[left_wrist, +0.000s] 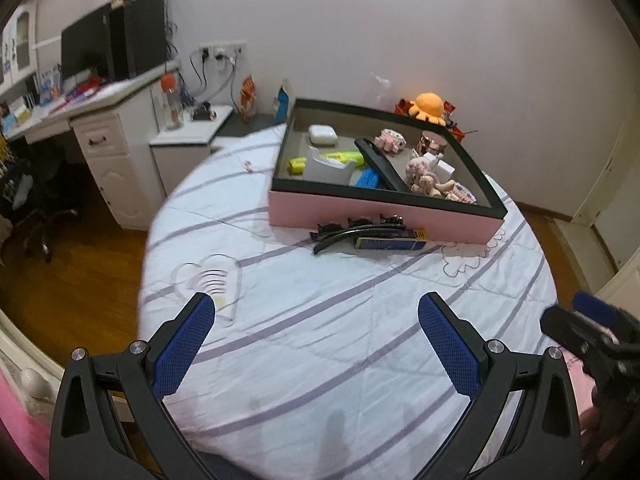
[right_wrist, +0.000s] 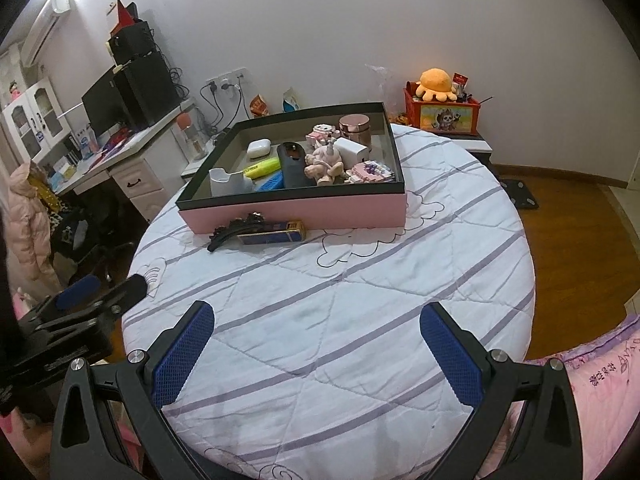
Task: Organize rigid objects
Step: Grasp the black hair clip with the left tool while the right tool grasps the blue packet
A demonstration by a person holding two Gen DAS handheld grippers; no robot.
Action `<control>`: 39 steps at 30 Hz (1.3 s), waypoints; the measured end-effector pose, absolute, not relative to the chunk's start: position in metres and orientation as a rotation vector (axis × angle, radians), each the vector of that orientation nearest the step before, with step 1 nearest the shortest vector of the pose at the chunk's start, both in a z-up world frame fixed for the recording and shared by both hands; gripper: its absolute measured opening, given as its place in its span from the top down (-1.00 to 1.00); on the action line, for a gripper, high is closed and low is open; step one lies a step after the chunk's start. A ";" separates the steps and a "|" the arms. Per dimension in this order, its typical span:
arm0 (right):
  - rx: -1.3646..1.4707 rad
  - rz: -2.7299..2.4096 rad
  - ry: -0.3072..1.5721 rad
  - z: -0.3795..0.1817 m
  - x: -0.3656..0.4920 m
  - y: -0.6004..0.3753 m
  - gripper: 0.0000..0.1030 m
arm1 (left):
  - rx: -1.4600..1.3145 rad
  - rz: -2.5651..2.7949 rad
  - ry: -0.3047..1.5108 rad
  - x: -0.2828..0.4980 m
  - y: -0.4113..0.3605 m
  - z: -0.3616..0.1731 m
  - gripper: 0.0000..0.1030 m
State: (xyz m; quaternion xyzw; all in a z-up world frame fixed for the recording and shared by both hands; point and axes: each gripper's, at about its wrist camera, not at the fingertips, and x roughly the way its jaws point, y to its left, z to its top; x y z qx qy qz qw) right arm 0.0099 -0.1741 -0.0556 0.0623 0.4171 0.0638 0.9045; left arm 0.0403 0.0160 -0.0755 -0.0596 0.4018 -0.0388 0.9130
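Note:
A pink box (left_wrist: 384, 216) (right_wrist: 296, 210) with a dark rim and a black divider sits at the far side of a round bed. It holds a white earbud case (right_wrist: 257, 148), a yellow highlighter (right_wrist: 262, 168), a rose-gold jar (right_wrist: 355, 126), small plush toys and other items. In front of the box lie a black hair clip (left_wrist: 352, 232) (right_wrist: 234, 229) and a dark blue and gold case (left_wrist: 390, 242) (right_wrist: 272, 236). My left gripper (left_wrist: 316, 312) and right gripper (right_wrist: 316, 320) are both open and empty, low over the near part of the bed, well short of the objects.
The striped white quilt (right_wrist: 340, 300) covers the bed. A white desk (left_wrist: 100, 120) with a monitor and a nightstand stand at the left. An orange plush (right_wrist: 436, 82) sits on a red box at the back right. Wood floor surrounds the bed.

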 end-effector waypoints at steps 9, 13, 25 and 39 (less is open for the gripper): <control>0.148 0.088 0.906 -0.071 0.028 -0.189 -1.00 | -0.198 -0.125 0.864 0.108 -0.004 -0.102 -0.99; 0.156 0.077 0.924 -0.078 0.039 -0.195 -1.00 | -0.194 -0.120 0.886 0.134 -0.015 -0.115 -0.99; 0.151 0.103 0.962 -0.090 0.062 -0.191 -1.00 | -0.176 -0.085 0.932 0.160 -0.022 -0.145 -1.00; 0.145 0.104 0.978 -0.096 0.072 -0.181 -1.00 | -0.172 -0.111 0.900 0.144 -0.006 -0.143 -0.89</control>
